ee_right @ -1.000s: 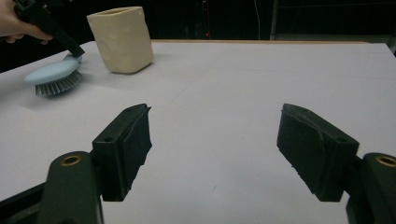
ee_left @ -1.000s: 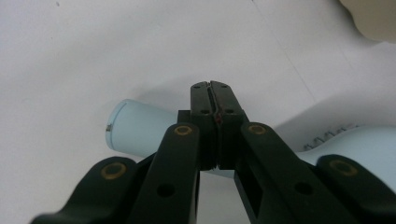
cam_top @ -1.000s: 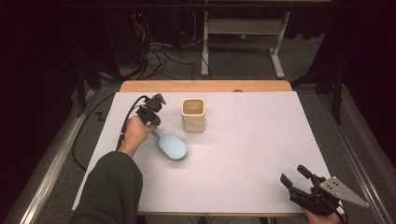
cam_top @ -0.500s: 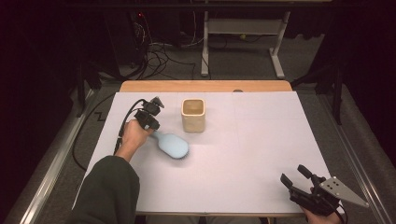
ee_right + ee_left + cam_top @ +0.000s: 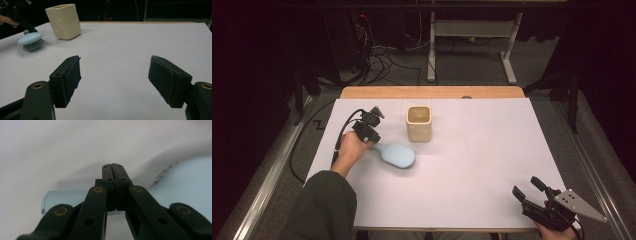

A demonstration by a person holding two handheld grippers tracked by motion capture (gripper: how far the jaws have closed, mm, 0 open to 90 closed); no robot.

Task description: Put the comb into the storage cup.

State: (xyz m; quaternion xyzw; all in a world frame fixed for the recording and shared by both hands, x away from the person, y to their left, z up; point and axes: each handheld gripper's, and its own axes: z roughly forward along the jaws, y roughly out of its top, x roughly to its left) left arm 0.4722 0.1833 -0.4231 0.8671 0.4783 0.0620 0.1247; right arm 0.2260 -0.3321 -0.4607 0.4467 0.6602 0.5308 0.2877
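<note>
A light blue brush (image 5: pixel 398 155) lies bristles down on the white table cover (image 5: pixel 492 150), left of centre. My left gripper (image 5: pixel 372 143) is at its handle end, held in a hand (image 5: pixel 349 150). In the left gripper view the left gripper (image 5: pixel 113 167) has its jaws closed pad to pad, lying across the pale handle (image 5: pixel 62 198), with the brush head (image 5: pixel 190 177) at the right. A cream square cup (image 5: pixel 419 123) stands upright just beyond the brush. My right gripper (image 5: pixel 526 186) rests open at the near right corner, nothing between its pads (image 5: pixel 68 77).
In the right gripper view the cup (image 5: pixel 64 21) and the brush (image 5: pixel 31 40) stand far off at the upper left. The wooden table edge (image 5: pixel 432 92) runs along the back. Cables and a metal frame (image 5: pixel 472 30) sit on the floor beyond.
The brush and the left hand have shifted slightly to the right across the table. The right gripper has stayed where it was.
</note>
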